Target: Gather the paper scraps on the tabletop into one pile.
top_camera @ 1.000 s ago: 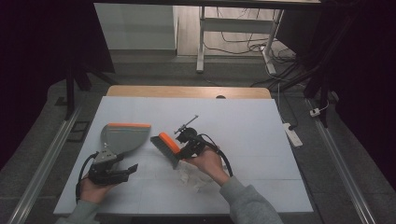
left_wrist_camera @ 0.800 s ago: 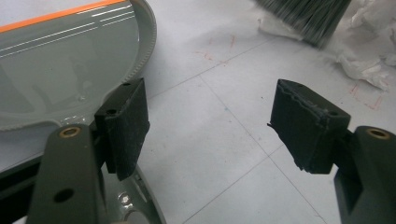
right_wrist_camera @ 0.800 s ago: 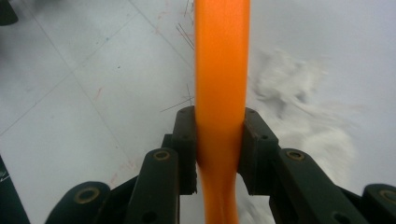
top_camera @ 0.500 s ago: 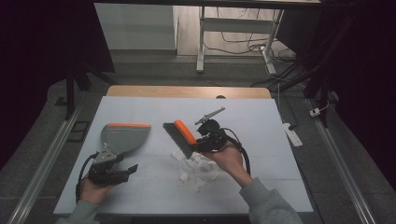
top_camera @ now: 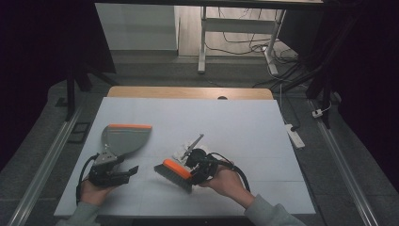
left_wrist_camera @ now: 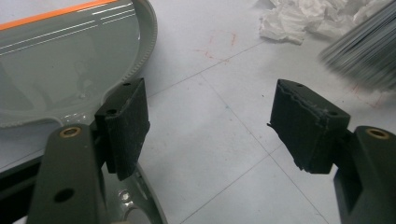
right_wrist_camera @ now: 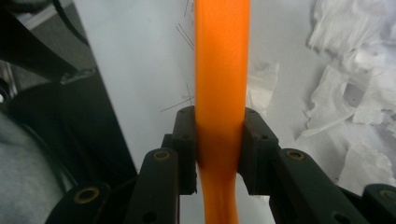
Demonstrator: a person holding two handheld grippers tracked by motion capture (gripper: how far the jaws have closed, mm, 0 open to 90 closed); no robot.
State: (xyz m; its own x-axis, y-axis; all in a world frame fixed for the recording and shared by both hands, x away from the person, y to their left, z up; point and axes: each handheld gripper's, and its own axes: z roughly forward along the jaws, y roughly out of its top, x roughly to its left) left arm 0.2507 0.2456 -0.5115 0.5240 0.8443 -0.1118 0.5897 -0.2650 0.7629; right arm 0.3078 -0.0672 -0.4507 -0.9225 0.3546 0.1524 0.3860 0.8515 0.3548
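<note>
The right gripper (top_camera: 190, 170) clamps the orange-backed hand brush (top_camera: 175, 170), grey bristles down beside crumpled tissue (top_camera: 181, 153). The left gripper (top_camera: 123, 170) gapes, bare-jawed, at the smooth grey dustpan's (top_camera: 123, 139) handle.

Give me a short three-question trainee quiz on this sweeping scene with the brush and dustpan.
1. True or false: the right gripper is shut on the brush.
2. What lies beside the brush: A crumpled paper, B coins, C a sponge?
3. Fill in: the left gripper has its fingers ____, with the dustpan handle beside one of them.

Key: 1 true; 2 A; 3 open.
</note>
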